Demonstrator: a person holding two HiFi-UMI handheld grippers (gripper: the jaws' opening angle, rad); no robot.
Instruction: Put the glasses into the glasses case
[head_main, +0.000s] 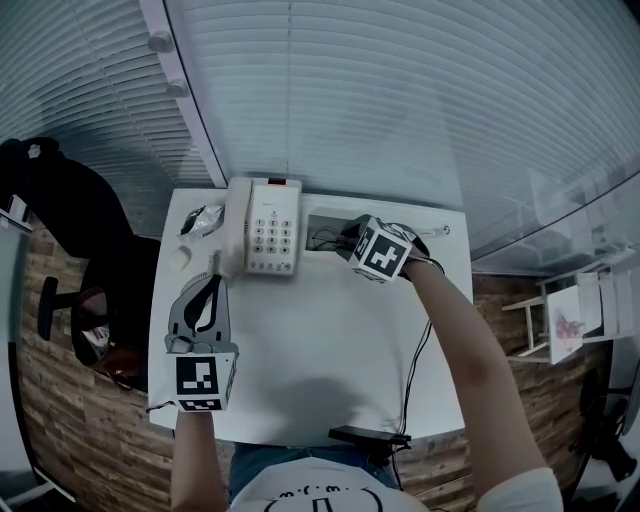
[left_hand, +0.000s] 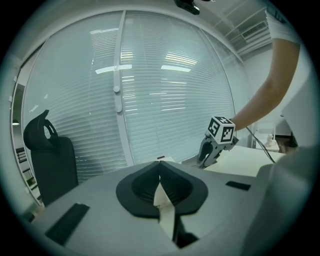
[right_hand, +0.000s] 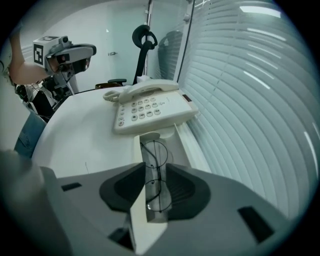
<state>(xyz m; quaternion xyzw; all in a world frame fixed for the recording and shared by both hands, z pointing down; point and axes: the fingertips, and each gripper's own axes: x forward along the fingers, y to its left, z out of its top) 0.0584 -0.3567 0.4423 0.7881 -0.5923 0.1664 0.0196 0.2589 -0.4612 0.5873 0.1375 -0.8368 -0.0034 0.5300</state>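
The slatted blinds (head_main: 400, 100) rise just behind the telephone (head_main: 262, 228) and fill the far side of what I see. The white desk (head_main: 330, 350) carries the telephone at its far edge, against those blinds. A black chair (head_main: 100, 260) stands off the desk's side, well to the left of the telephone.

The telephone is pale, with its handset on the cradle and its keypad facing up. My left gripper (left_hand: 159, 165) hovers level just on the near side of the telephone, by its left corner. Its jaws are pressed together with nothing between them. My right gripper (right_hand: 156, 165) is on the telephone's right side, tilted steeply down, with my bare forearm behind it.

Right against the telephone's right edge lies the white glasses case (right_hand: 180, 140), open, a long shallow tray running alongside it. My right jaws stand apart directly over this tray. The glasses (right_hand: 157, 169), thin dark wire with round lenses, lie along the case in the gap between the two pads. The pads do not press on them.

Left of the telephone sits a small crumpled grey-and-white thing (head_main: 200, 220); I cannot tell what it is. A flat black object (head_main: 368, 436) lies at the desk's near edge, well apart from the telephone.
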